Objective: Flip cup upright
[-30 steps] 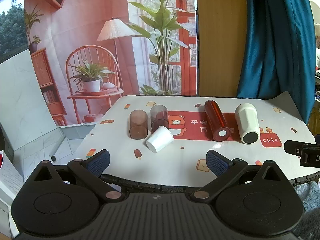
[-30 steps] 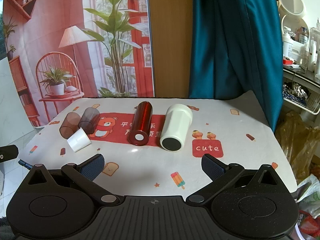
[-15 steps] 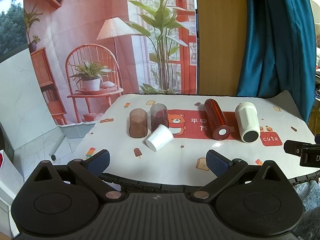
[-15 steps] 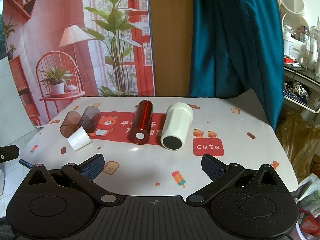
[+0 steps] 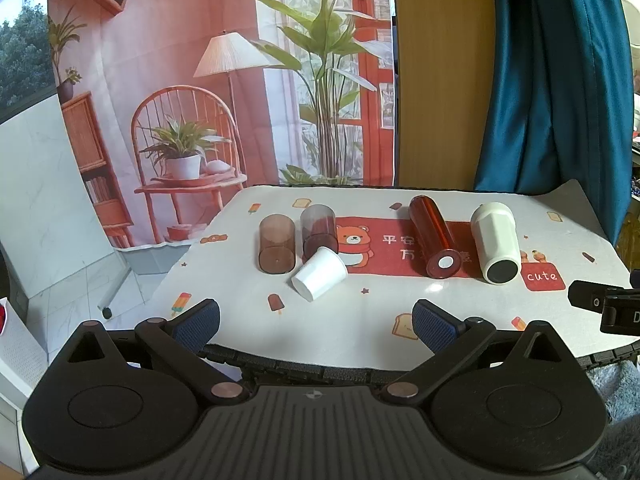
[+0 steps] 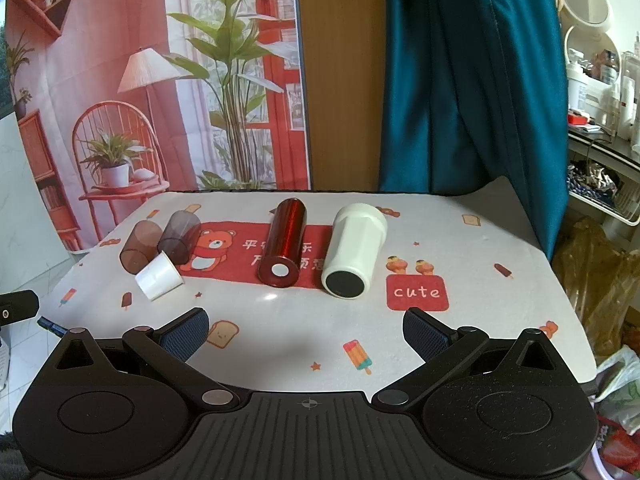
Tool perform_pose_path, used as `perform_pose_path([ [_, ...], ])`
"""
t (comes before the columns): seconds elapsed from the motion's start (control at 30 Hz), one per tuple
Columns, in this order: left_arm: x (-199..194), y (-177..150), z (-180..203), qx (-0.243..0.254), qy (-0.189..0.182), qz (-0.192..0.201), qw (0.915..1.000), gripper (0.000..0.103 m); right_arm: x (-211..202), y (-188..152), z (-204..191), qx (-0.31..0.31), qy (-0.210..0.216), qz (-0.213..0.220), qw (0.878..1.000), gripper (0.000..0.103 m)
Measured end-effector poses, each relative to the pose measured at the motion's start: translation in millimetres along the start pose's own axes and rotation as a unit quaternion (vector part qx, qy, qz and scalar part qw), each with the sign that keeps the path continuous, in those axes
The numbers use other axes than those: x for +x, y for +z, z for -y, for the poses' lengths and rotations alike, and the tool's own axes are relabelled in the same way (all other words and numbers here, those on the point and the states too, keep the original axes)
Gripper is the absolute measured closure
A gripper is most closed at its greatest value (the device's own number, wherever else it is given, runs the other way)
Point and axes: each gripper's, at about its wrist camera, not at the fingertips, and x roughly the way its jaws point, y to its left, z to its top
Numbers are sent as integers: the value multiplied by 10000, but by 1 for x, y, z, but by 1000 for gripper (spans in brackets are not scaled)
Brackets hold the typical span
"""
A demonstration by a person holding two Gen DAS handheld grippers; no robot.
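Five cups lie on their sides on the worktop [image 6: 500, 232], which is covered by a printed cloth. At the left a brown tumbler [image 5: 277, 249] and a darker tumbler [image 5: 319, 229] lie side by side. A white paper cup [image 5: 319, 274] rests against the darker one, its base toward the camera. Further right, well apart from these, a red flask [image 6: 283, 240] and a white mug [image 6: 354, 250] lie near each other on and beside the red bear banner, bases facing the cameras.

The left gripper [image 5: 316, 320] hangs at the near edge of the worktop, its fingers spread wide and holding nothing. The right gripper [image 6: 306, 330] hangs over the near cloth, its fingers likewise spread and bare.
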Motion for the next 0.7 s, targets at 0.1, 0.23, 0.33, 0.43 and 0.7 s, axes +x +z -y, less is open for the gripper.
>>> perform_pose_path([
  [0.1, 0, 0, 0, -1, 1, -1, 10000, 0, 0, -2, -1, 3, 3, -6, 10000, 0],
  [0.23, 0, 0, 0, -8, 9, 7, 10000, 0, 0, -2, -1, 4, 5, -9, 10000, 0],
  [0.33, 2, 0, 0, -12, 12, 1, 10000, 0, 0, -1, -1, 1, 6, -8, 10000, 0],
  [0.43, 1, 0, -1, -11, 13, 1, 10000, 0, 0, -1, -1, 5, 5, -11, 10000, 0],
  [0.7, 4, 1, -3, -157, 64, -20, 9999, 0, -1, -3, -5, -77, 30, -5, 10000, 0],
])
